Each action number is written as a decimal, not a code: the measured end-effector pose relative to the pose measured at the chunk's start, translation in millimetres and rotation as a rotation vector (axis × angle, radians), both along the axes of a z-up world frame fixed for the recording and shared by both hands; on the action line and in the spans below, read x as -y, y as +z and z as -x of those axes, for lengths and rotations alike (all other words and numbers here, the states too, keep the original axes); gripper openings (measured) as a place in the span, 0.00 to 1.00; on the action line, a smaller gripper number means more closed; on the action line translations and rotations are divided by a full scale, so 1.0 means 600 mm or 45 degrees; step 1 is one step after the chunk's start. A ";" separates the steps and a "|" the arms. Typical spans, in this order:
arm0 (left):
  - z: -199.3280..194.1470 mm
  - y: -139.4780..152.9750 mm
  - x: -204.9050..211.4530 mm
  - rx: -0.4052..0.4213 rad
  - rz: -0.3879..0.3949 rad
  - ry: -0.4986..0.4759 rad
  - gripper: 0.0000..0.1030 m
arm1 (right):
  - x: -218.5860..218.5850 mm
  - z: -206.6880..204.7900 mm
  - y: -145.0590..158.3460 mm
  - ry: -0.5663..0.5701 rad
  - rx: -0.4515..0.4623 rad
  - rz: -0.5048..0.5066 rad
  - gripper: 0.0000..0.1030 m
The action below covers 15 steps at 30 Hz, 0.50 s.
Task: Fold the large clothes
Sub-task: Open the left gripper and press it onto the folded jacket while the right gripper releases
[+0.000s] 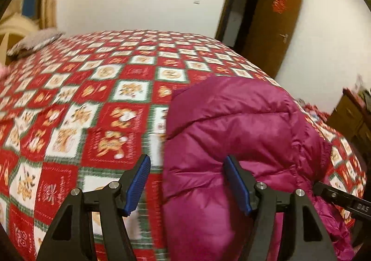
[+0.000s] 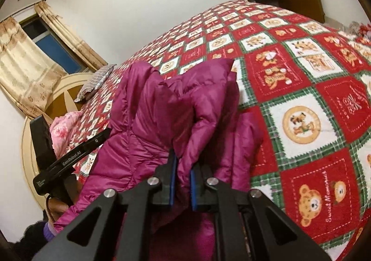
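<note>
A magenta puffer jacket (image 1: 243, 126) lies bunched on the bed, at the right of the left wrist view. My left gripper (image 1: 186, 182) is open; its right finger rests against the jacket's edge and its left finger is over the bedspread. In the right wrist view my right gripper (image 2: 182, 184) is shut on a fold of the jacket (image 2: 167, 108) and holds it raised above the bed. The left gripper's black body (image 2: 69, 159) shows at the left of that view, beside the jacket.
The bed carries a red, white and green checked bear-print bedspread (image 2: 301, 103). A grey striped pillow (image 2: 97, 80) and a pink cloth (image 2: 65, 129) lie by the headboard. An open brown door (image 1: 271, 27) stands beyond the bed. Curtains (image 2: 25, 64) hang at the window.
</note>
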State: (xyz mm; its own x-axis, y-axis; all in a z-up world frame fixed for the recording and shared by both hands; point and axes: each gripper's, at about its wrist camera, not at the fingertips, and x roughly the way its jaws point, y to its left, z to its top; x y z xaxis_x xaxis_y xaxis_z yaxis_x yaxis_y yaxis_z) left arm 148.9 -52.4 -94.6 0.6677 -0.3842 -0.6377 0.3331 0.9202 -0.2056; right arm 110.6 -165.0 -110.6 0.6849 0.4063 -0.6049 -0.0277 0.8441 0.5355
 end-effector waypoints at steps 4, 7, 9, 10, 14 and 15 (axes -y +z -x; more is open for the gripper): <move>0.008 -0.005 0.041 0.002 -0.082 -0.046 0.65 | 0.023 0.000 -0.019 -0.028 -0.030 -0.027 0.11; 0.009 -0.019 0.068 -0.001 -0.170 -0.048 0.65 | 0.037 -0.003 -0.034 -0.031 -0.058 -0.033 0.11; 0.010 -0.028 0.079 0.006 -0.222 -0.042 0.65 | 0.042 -0.006 -0.044 -0.030 -0.070 -0.037 0.11; 0.009 -0.032 0.081 0.010 -0.234 -0.039 0.65 | 0.043 -0.006 -0.049 -0.025 -0.068 -0.038 0.10; 0.010 -0.056 0.088 0.035 -0.257 -0.022 0.67 | 0.051 -0.003 -0.067 -0.018 -0.064 -0.060 0.07; 0.010 -0.061 0.091 0.044 -0.271 -0.023 0.67 | 0.053 -0.002 -0.069 -0.019 -0.061 -0.072 0.07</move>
State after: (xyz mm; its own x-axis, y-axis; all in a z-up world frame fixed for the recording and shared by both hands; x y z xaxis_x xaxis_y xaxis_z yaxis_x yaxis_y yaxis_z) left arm 143.0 -107.2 -131.3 0.6846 -0.2554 -0.6828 0.3534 0.9355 0.0044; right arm 111.7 -196.9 -151.9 0.6621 0.4305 -0.6134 0.0112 0.8127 0.5825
